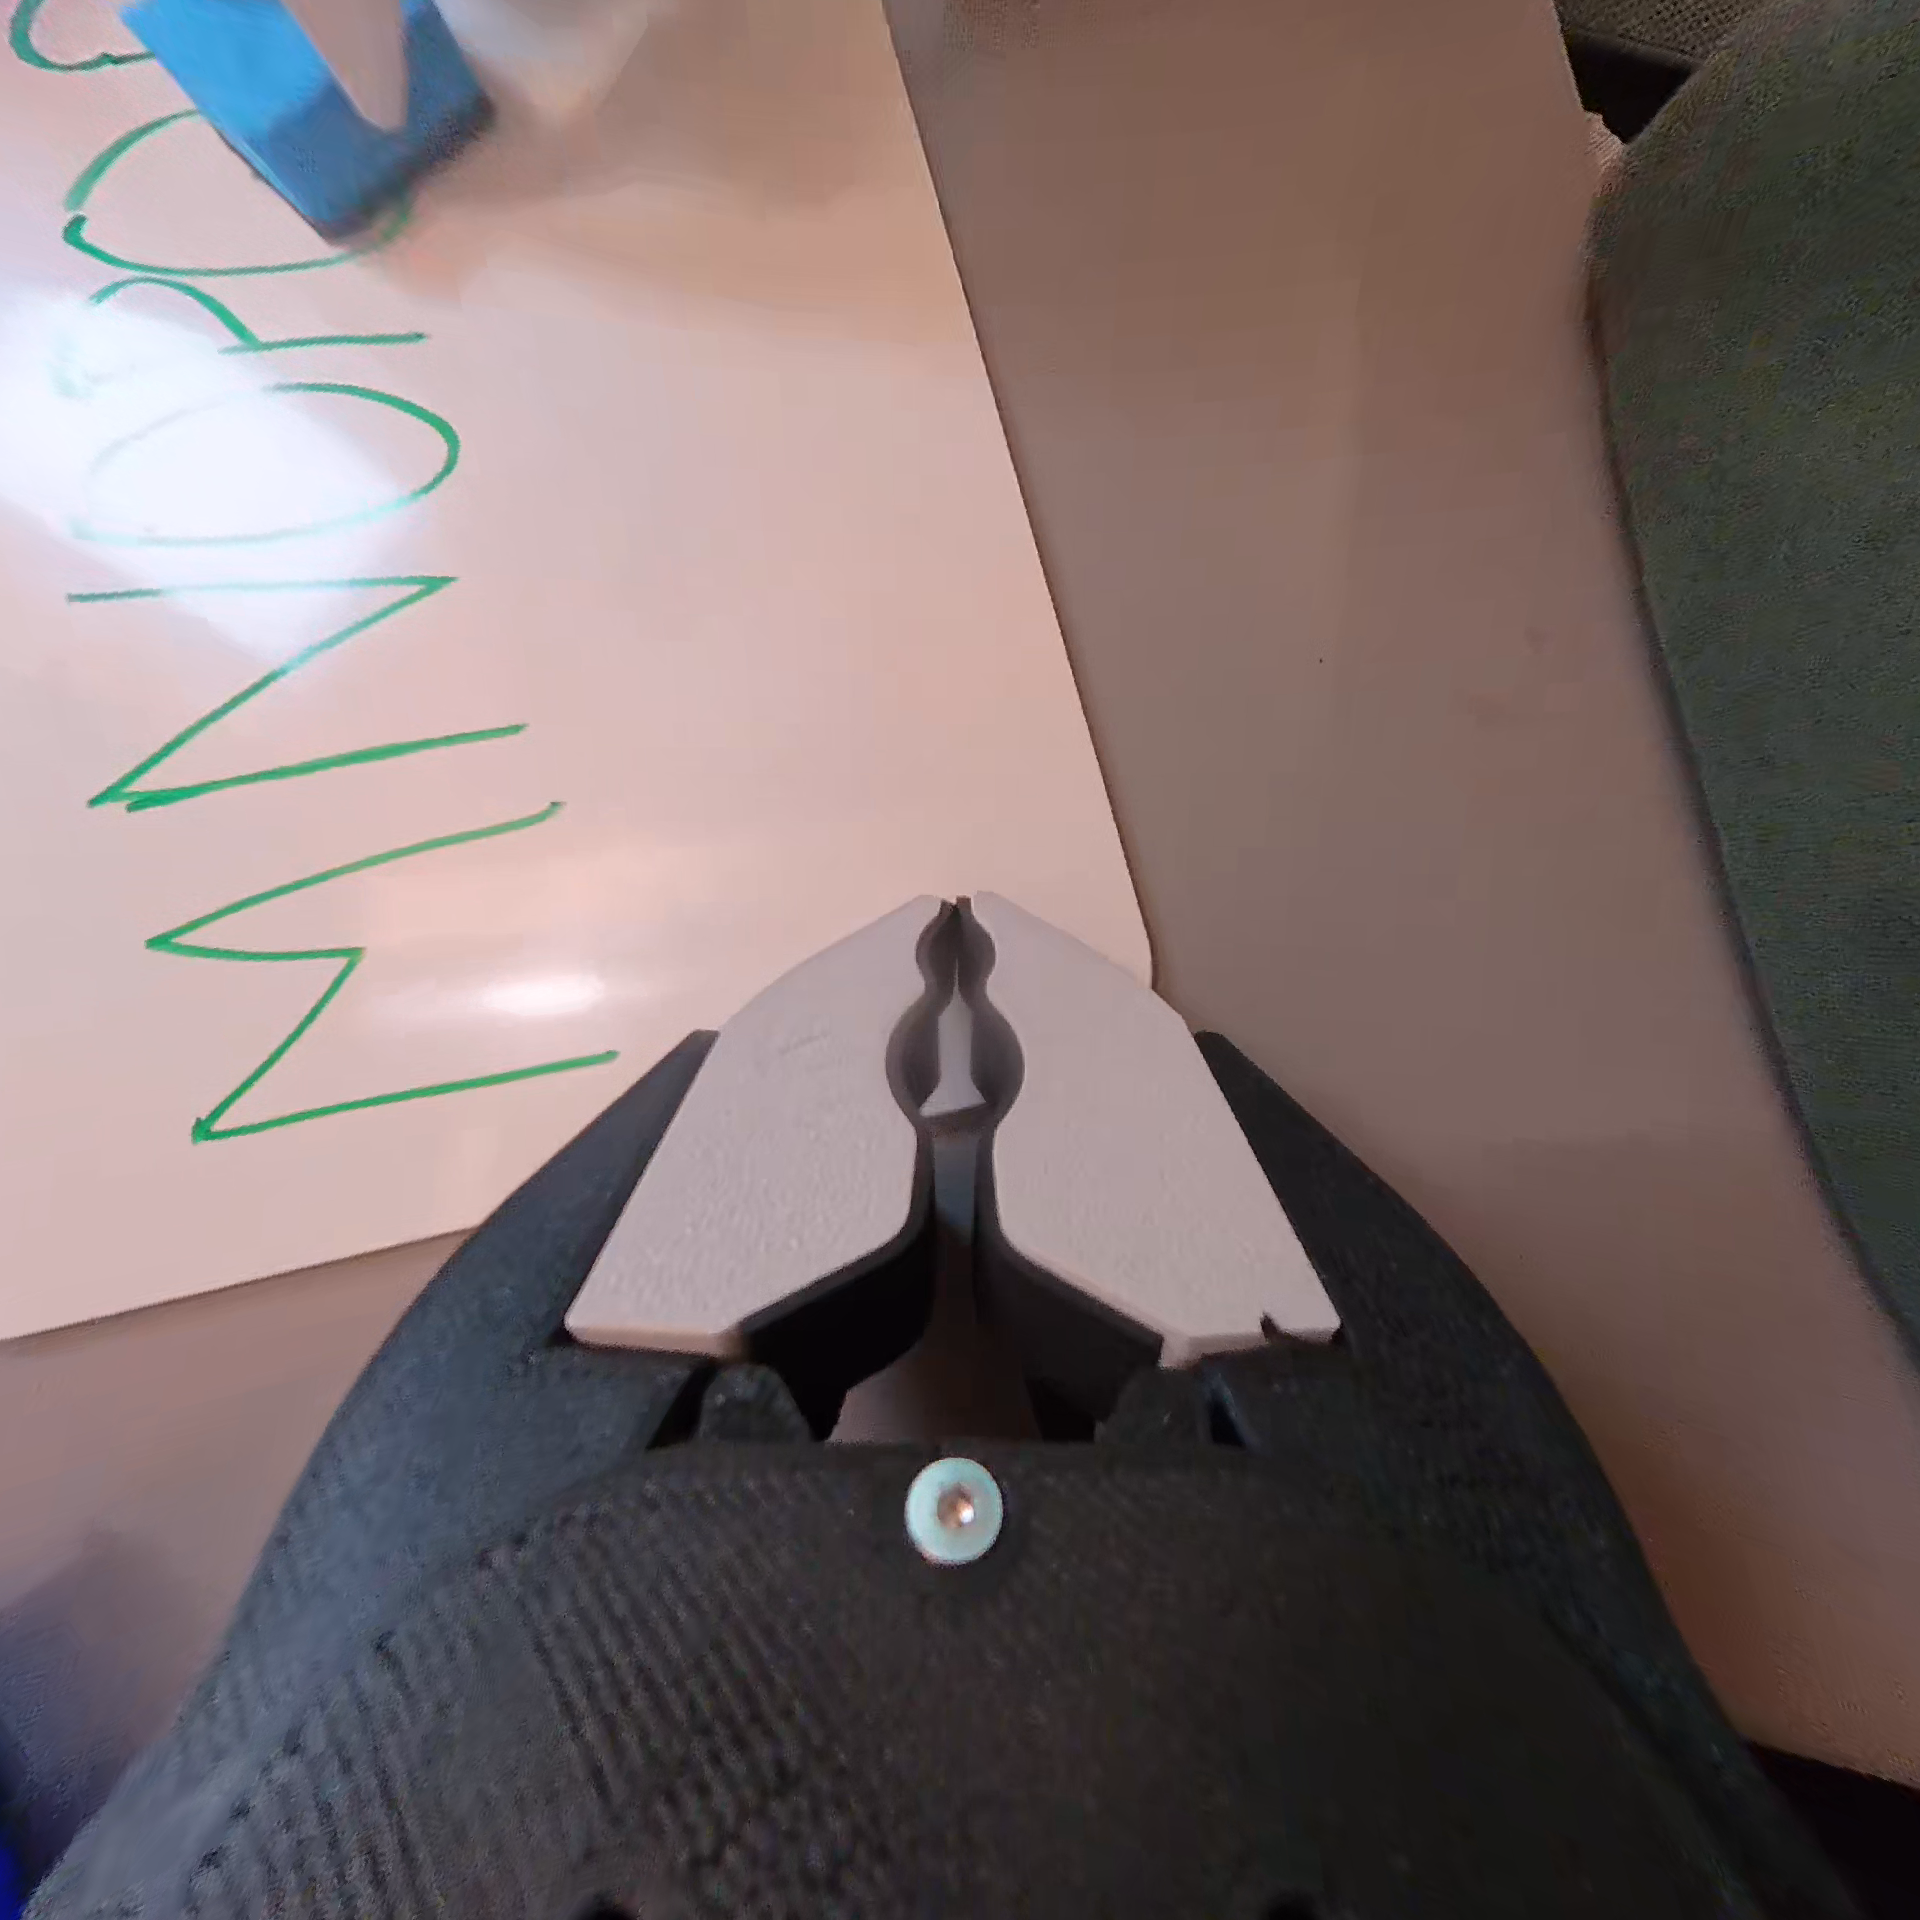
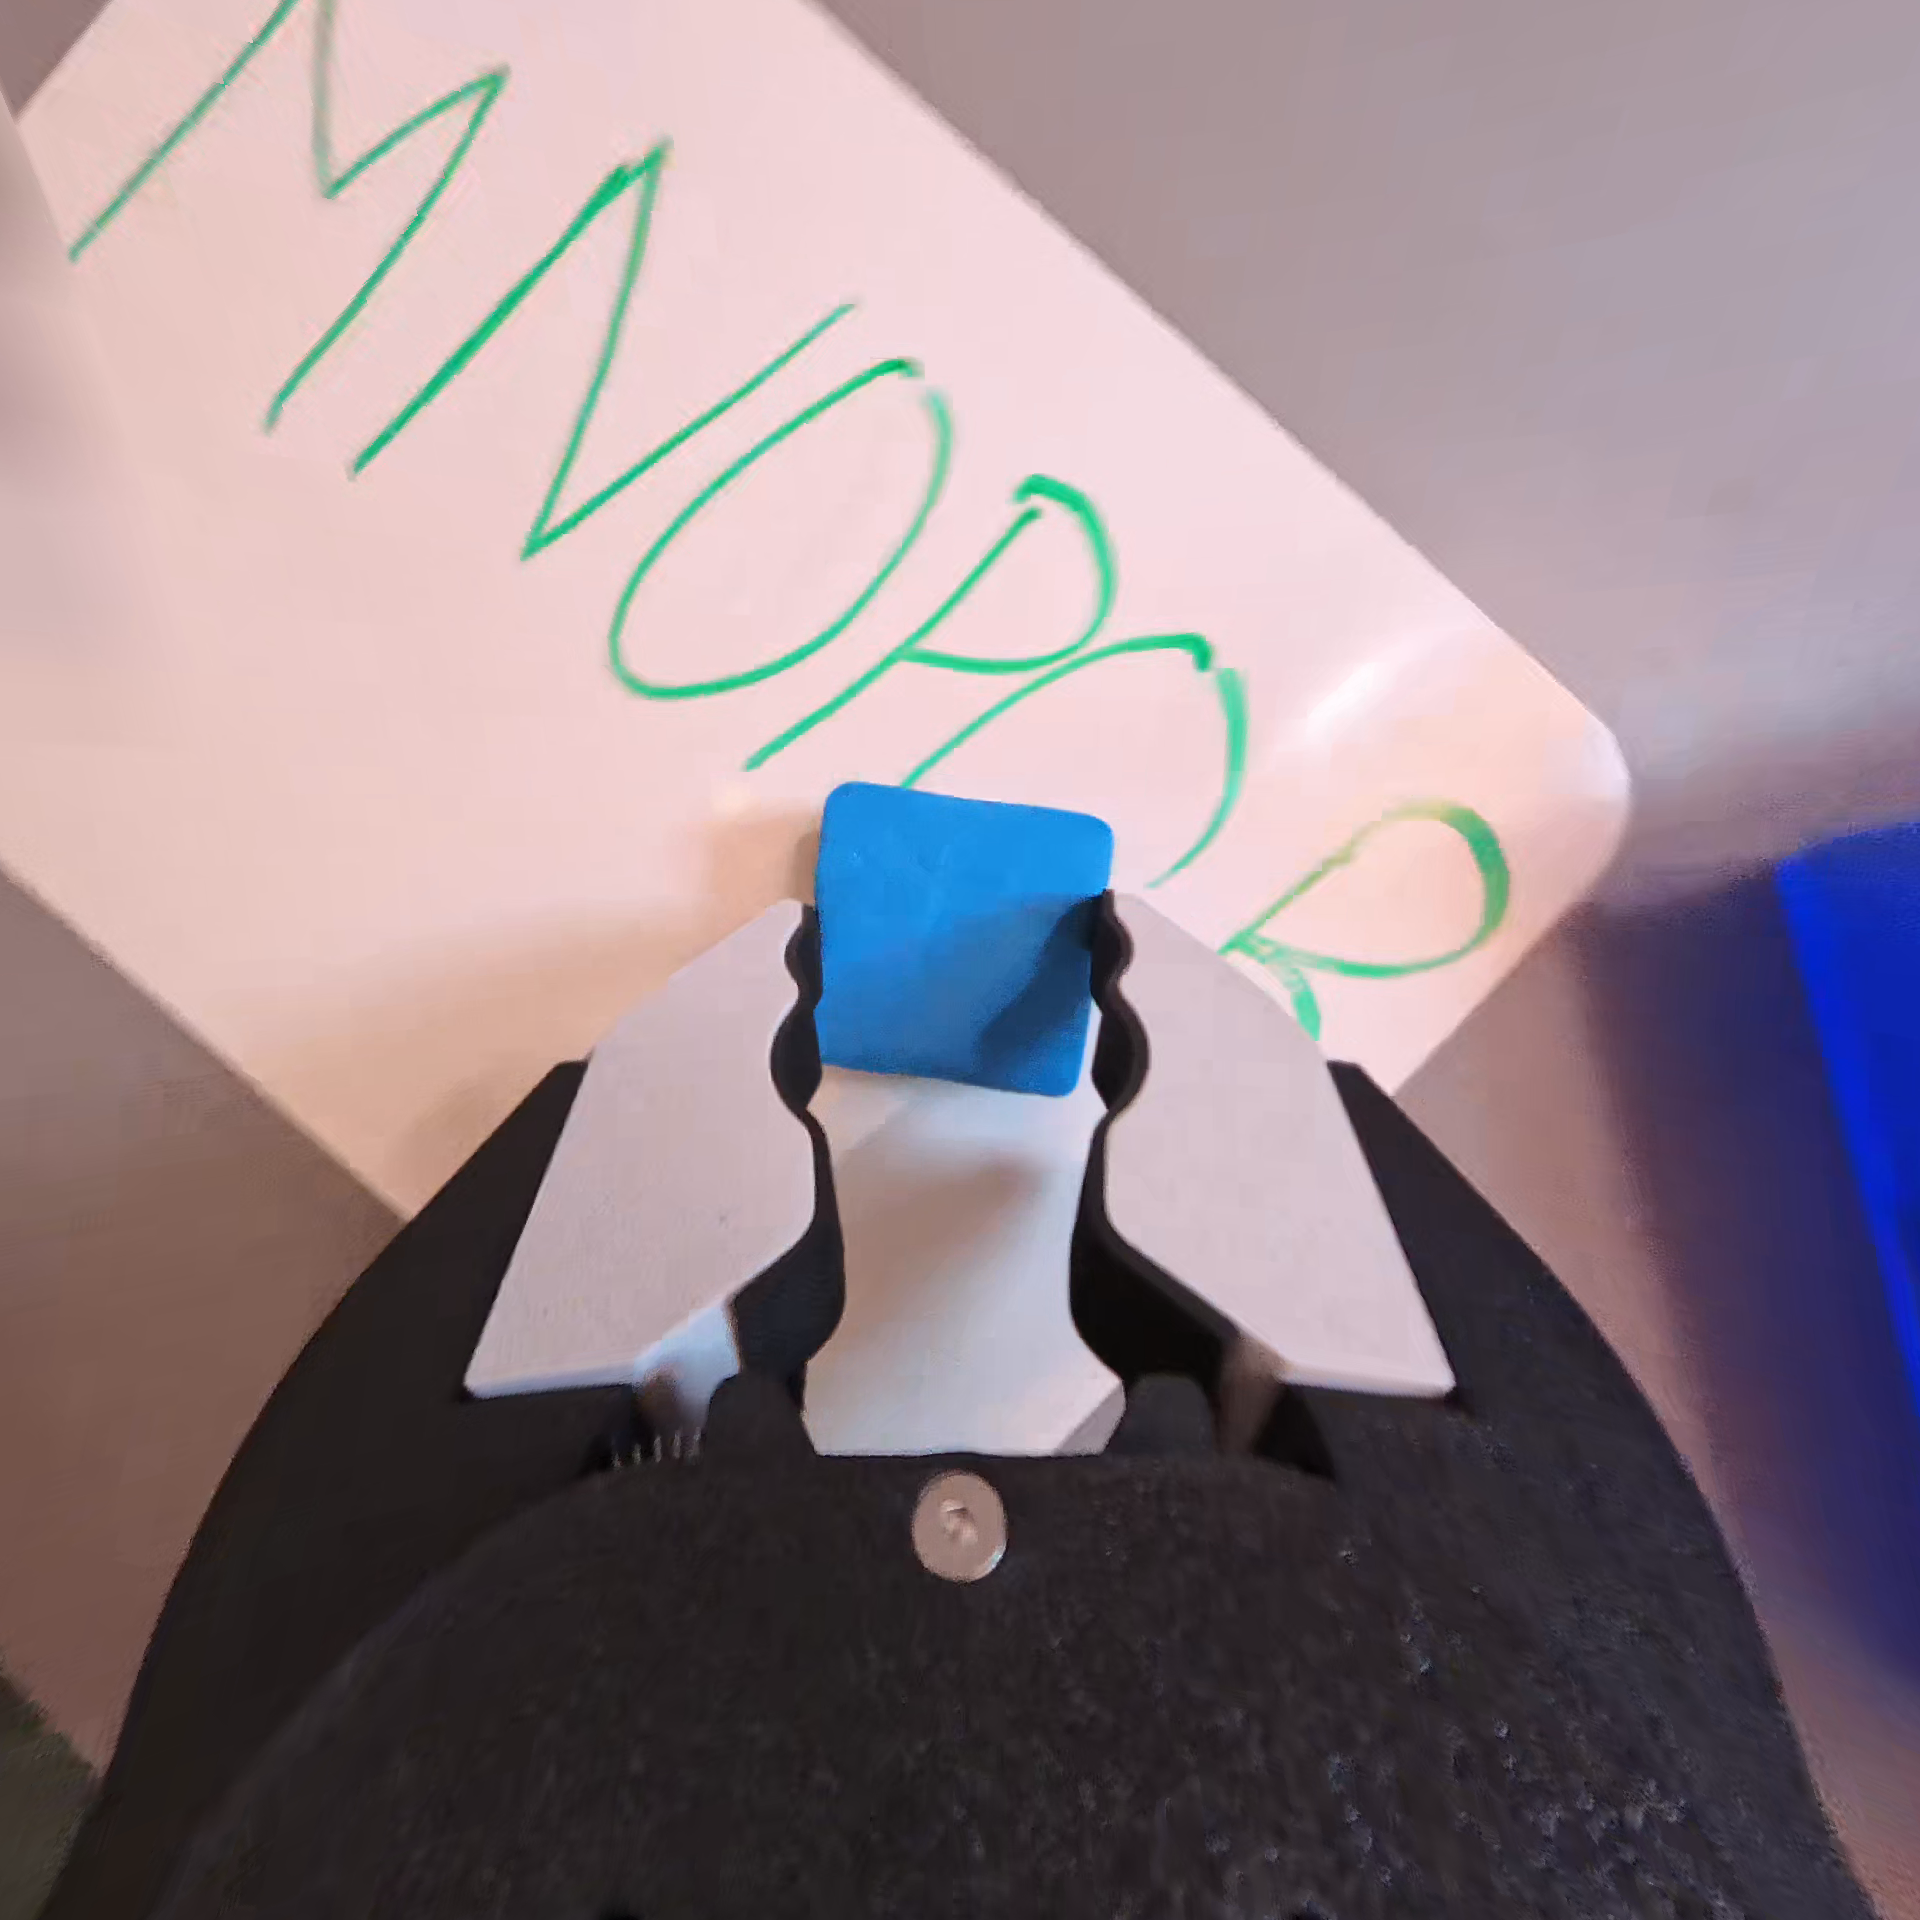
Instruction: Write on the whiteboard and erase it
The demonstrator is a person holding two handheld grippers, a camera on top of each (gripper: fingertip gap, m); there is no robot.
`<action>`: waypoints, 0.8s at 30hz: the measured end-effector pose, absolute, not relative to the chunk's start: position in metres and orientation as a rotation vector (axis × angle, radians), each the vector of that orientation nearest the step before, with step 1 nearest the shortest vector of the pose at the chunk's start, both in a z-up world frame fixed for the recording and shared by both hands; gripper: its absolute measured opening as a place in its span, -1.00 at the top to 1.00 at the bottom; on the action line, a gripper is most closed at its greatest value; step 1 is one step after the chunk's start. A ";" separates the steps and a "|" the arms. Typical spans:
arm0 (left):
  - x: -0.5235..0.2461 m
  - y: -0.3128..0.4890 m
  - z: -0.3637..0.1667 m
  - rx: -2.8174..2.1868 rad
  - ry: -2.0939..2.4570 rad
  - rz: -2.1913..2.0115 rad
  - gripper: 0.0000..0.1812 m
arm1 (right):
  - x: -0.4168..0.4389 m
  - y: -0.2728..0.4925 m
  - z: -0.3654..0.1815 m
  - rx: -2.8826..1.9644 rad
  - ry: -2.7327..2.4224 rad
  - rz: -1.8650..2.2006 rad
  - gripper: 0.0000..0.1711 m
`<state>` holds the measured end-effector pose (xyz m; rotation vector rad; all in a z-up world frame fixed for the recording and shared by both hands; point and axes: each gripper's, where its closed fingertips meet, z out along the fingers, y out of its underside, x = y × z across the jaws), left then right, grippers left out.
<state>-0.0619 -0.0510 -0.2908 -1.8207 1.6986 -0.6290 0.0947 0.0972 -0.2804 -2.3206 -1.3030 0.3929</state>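
Observation:
A white whiteboard (image 1: 675,644) lies flat on a beige table, with green marker writing (image 1: 291,769) running down its left side. My left gripper (image 1: 961,909) is shut and empty, hovering over the board's near right corner. My right gripper (image 2: 951,914) is shut on a blue eraser (image 2: 951,935), which rests on the whiteboard (image 2: 312,675) at the end of the green writing (image 2: 727,520). In the left wrist view the eraser (image 1: 312,114) shows blurred at the top left, on the far letters.
The beige table (image 1: 1351,623) runs along the board's right side. A dark green padded thing (image 1: 1787,520) stands at the right edge. A blurred blue thing (image 2: 1849,1091) is at the right of the right wrist view. Left tips to right tips: about 20 cm.

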 end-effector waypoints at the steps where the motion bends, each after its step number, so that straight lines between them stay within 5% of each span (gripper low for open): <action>1: -0.062 -0.051 -0.291 -1.820 1.701 -0.630 1.00 | 0.091 0.083 -0.280 -2.313 -1.368 0.395 0.41; 8: -0.063 -0.052 -0.291 -1.811 1.709 -0.626 1.00 | 0.141 0.131 -0.280 -2.458 -1.106 0.368 0.41; 24: -0.061 -0.056 -0.292 -1.842 1.712 -0.614 1.00 | 0.137 0.061 -0.280 -2.384 -1.367 0.455 0.41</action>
